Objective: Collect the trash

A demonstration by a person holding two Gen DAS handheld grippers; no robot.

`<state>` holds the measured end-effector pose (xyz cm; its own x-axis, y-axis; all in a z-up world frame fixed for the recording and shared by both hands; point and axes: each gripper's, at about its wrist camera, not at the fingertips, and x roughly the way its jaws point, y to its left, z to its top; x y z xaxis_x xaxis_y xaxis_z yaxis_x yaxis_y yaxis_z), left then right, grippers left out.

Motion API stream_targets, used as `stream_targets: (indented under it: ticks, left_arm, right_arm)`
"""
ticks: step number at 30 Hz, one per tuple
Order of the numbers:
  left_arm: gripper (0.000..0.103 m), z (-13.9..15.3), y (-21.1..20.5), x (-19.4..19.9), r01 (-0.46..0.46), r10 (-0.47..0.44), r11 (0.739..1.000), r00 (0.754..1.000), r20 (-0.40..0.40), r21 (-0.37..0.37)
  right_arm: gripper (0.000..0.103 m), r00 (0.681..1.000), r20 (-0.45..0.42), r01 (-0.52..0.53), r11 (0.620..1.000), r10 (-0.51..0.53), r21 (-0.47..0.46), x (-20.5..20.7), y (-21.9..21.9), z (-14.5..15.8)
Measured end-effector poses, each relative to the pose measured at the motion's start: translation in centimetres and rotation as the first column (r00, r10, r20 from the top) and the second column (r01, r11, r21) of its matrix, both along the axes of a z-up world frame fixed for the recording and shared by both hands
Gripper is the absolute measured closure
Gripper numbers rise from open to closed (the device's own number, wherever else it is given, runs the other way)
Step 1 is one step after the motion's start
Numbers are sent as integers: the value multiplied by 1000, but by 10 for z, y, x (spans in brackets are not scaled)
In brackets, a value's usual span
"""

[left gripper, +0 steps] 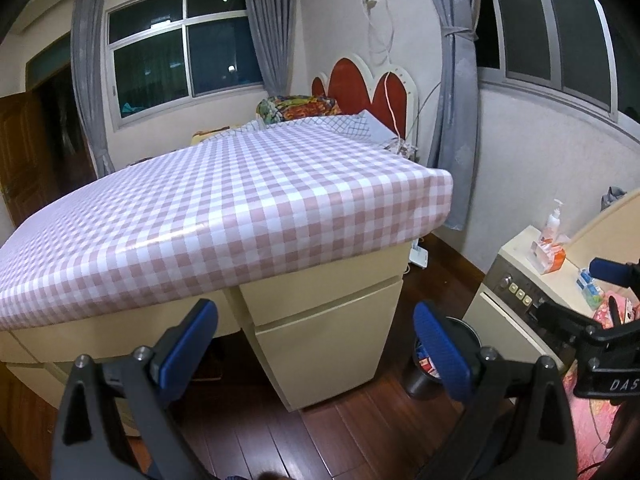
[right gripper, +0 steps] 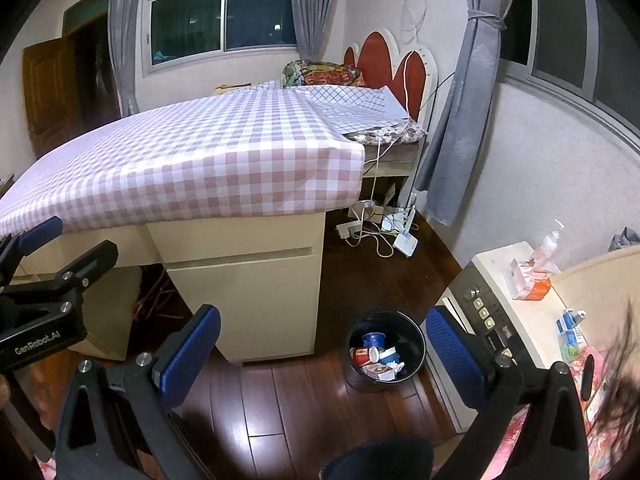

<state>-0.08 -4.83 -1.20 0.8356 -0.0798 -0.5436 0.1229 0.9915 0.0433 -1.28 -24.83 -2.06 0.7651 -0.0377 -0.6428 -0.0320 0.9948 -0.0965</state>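
Observation:
A black round trash bin [right gripper: 416,344] stands on the wooden floor between the cream desk cabinet and a low unit; it holds cups, wrappers and crumpled paper [right gripper: 378,358]. In the left wrist view the bin [left gripper: 466,330] is mostly hidden behind my finger. My left gripper [left gripper: 316,344] is open and empty, held above the floor in front of the desk. My right gripper [right gripper: 324,352] is open and empty, with the bin just right of its middle. Each gripper shows at the edge of the other's view.
A desk with a pink checked cloth [right gripper: 192,160] fills the left and middle. A low cream unit [right gripper: 504,280] at right carries a tissue pack, a pump bottle and small cartons. Cables and a power strip [right gripper: 360,228] lie on the floor by the wall.

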Motion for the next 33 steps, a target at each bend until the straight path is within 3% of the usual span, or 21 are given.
stream_targets:
  ticks: [33]
  left_arm:
    - [3,-5,-1,6,6,-6,1000,1000,-13,3]
  right_arm:
    - [0,1000,1,14,1000,-14,2,5,-4,-4]
